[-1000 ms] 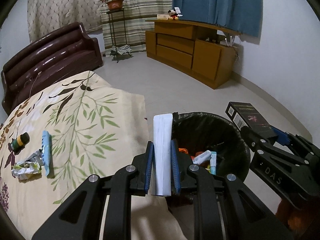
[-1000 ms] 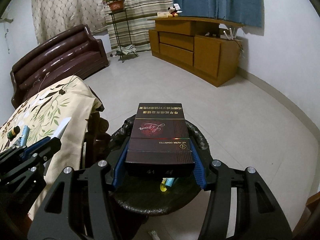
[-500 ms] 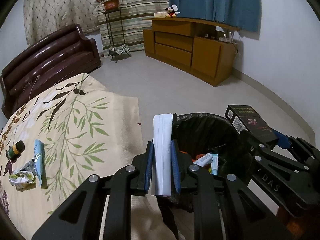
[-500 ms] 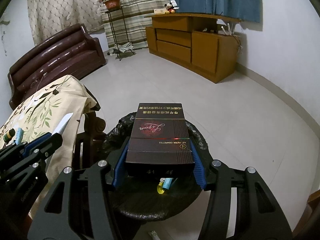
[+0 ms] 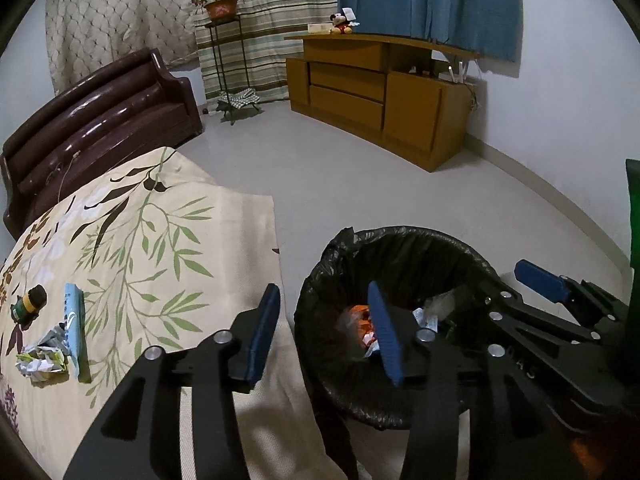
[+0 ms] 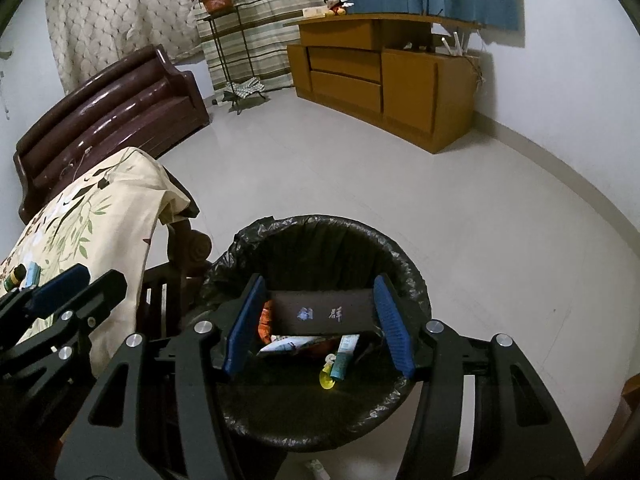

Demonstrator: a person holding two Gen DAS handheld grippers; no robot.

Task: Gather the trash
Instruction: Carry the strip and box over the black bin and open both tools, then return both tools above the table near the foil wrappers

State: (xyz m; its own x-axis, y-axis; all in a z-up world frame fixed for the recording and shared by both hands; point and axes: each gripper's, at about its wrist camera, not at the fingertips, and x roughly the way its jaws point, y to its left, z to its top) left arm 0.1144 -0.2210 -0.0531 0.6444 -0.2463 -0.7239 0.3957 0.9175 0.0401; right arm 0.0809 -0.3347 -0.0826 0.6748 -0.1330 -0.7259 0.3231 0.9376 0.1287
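Now the left gripper (image 5: 326,330) has its fingers opening with nothing between them, over the near rim of the black-lined round bin (image 6: 404,264), while the right gripper (image 6: 318,322) stands with fingers apart around the dark maroon carton (image 6: 320,314), which looks already loose inside the bin. Crumpled paper (image 5: 40,364), a pale blue packet (image 5: 74,328) and a small dark bottle (image 5: 28,303) wait at the left edge of the leaf-print bench cloth (image 5: 160,240); a careless sweep back could snag the liner.

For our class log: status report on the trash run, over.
Left gripper opening, empty. Right gripper open, dark box in bin below. Nothing blocking.

One bin (image 5: 400,240), two hand-held grippers (image 5: 326,330) (image 6: 316,322), three items on cloth (image 5: 72,320).
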